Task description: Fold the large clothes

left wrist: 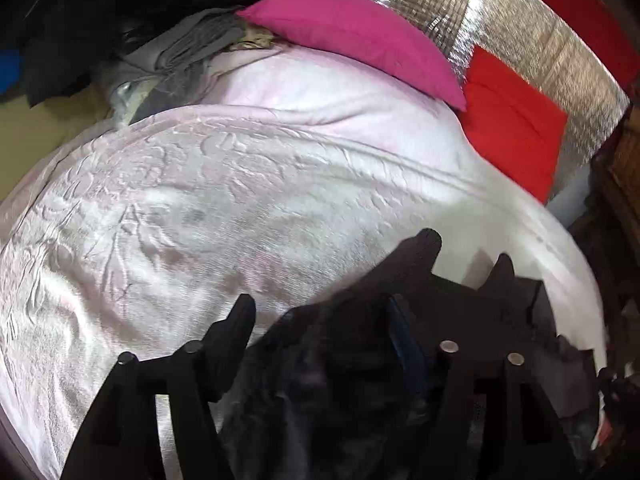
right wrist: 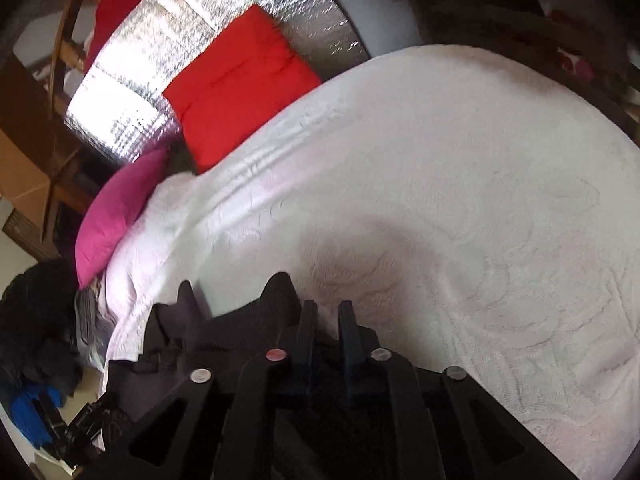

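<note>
Folding looks barely begun, as far as these views allow a judgement. A dark garment (left wrist: 320, 380) lies bunched at the near edge of the bed (left wrist: 200, 200), on its pale embossed bedspread, with no flat panel or clean crease to be seen.

In the left wrist view the left gripper (left wrist: 320, 320) stands with its jaws well apart; the dark cloth sits between and under them, but the pads do not seem to press on it. In the right wrist view the right gripper (right wrist: 327, 320) has its jaws nearly together, with only a narrow slit between them. Dark fabric (right wrist: 224, 328) lies under and left of its fingers, and whether any is pinched I cannot tell.

Spreading, smoothing and every fold seem still to come.

Most of the garment is hidden beneath the gripper frames, so its type and outline stay unclear. A heap of grey clothes (left wrist: 180, 48) beside the pink pillow (left wrist: 360, 36) is crumpled and partly cut off. Both views are blurred near the edges.
</note>
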### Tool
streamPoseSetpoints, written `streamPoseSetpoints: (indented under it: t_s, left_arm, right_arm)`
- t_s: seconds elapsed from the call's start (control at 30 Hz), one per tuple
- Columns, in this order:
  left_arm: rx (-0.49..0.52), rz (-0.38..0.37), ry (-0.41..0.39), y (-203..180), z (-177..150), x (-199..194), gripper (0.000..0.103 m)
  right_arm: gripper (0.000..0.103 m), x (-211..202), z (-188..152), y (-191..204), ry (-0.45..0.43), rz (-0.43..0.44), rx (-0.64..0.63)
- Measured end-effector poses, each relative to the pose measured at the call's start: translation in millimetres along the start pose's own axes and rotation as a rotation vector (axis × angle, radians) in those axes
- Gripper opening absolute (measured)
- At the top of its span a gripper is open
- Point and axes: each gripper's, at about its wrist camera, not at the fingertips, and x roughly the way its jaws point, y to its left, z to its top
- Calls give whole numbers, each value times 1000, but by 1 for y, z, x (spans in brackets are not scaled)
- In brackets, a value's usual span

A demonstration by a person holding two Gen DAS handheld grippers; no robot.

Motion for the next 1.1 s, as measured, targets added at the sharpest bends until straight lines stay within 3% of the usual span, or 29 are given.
streamPoseSetpoints:
  t_s: [0.03, 0.1, 0.27, 0.4, 0.47, 0.5, 0.53, 0.6, 0.7, 0.9, 0.97, 1.0, 1.1]
  left_arm:
    - [-13, 15, -10, 7, 2, -5, 70]
    - [-35, 32, -37, 23, 6, -16, 70]
    - [-77, -4, -19, 47, 7, -19, 71]
    - [31, -34, 8, 25, 0, -14, 72]
    - [105, -19, 20, 10, -5, -10, 72]
    - [137, 10, 36, 4, -8, -2, 72]
    - [150, 36, 56, 3, -10, 5, 72]
    - [145, 72, 100, 5, -14, 18, 73]
    - [110, 68, 111, 11, -14, 21, 74]
    - [179, 125, 64, 1, -15, 11, 74]
    - [185, 131, 52, 0, -17, 6, 74]
    - [186, 131, 44, 0, -17, 4, 74]
    - [196, 139, 6, -3, -18, -2, 74]
  right_arm:
    - [54, 0, -1, 1, 6, 14, 3]
    - [94, -6, -7, 5, -23, 38, 7]
    - [94, -6, -13, 23, -34, 24, -59]
    - [92, 21, -22, 40, 13, -83, -140]
    - [82, 35, -27, 44, 50, -129, -178]
    - [68, 40, -29, 46, 67, -152, -197]
    - [62, 43, -31, 48, 65, -193, -218]
    - [54, 41, -32, 49, 45, -221, -234]
    - [39, 31, -26, 44, 0, -226, -214]
    - [39, 44, -24, 36, 42, -237, -193]
    - [53, 38, -21, 30, 39, -207, -141]
    - [66, 36, -20, 27, 40, -196, -115]
    - [67, 23, -17, 21, 27, -131, -57]
